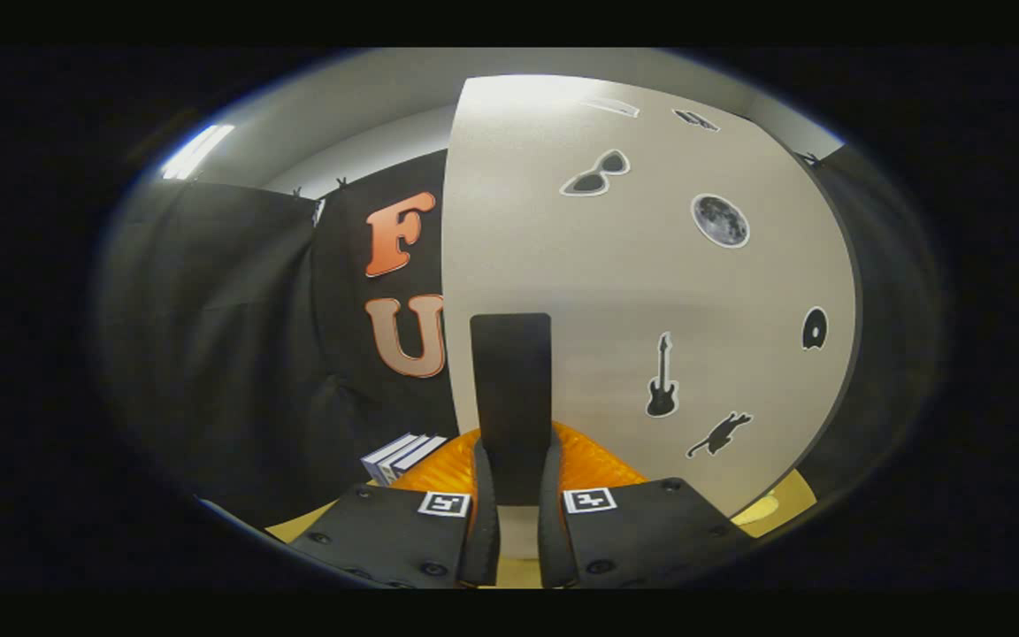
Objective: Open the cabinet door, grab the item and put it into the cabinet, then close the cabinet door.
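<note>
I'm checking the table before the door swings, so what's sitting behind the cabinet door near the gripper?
The gripper is shut on the door's black handle. Beyond the cabinet door, an orange item and stacked books peek out; the rest is hidden.

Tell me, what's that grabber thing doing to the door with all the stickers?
A person is holding a gripper, and its two fingers are closed on the dark handle of the cabinet door. The pale door has stickers of sunglasses, a moon, a guitar and a cat. Something orange sits just past the fingers, and some books lie off to the side on the yellow table.
</note>
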